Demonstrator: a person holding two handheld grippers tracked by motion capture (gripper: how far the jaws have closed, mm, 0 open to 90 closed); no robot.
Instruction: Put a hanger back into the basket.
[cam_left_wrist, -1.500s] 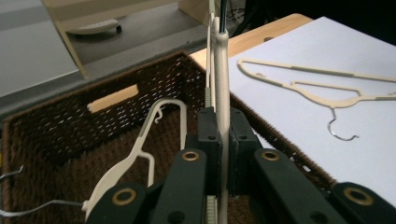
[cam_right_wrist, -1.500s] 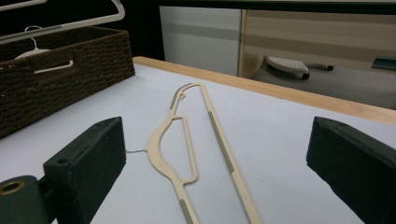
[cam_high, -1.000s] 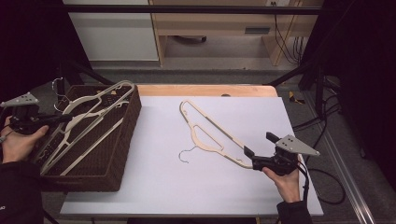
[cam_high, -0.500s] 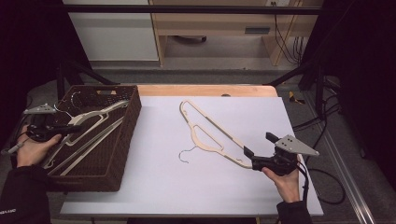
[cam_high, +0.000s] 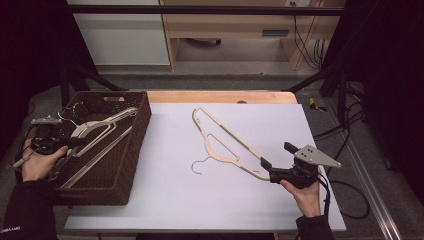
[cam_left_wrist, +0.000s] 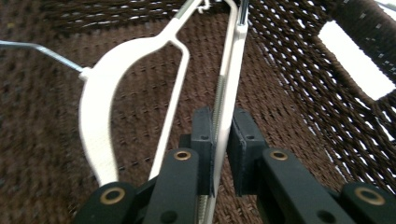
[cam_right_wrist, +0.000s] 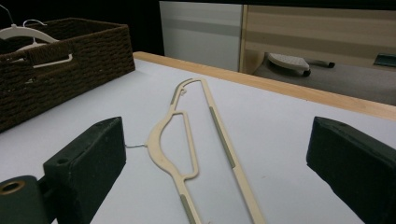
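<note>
Hangers are being moved into the wicker basket (cam_high: 131, 150) at the worktop's left edge. One white hanger (cam_left_wrist: 229, 93) is lowered inside, its bar between the left gripper (cam_left_wrist: 219, 154) jaws, which have just been easing open. The cream hanger (cam_high: 227, 142) is left mid-worktop, framed by the wide-open right gripper (cam_high: 267, 167); nothing is blocking it.
</note>
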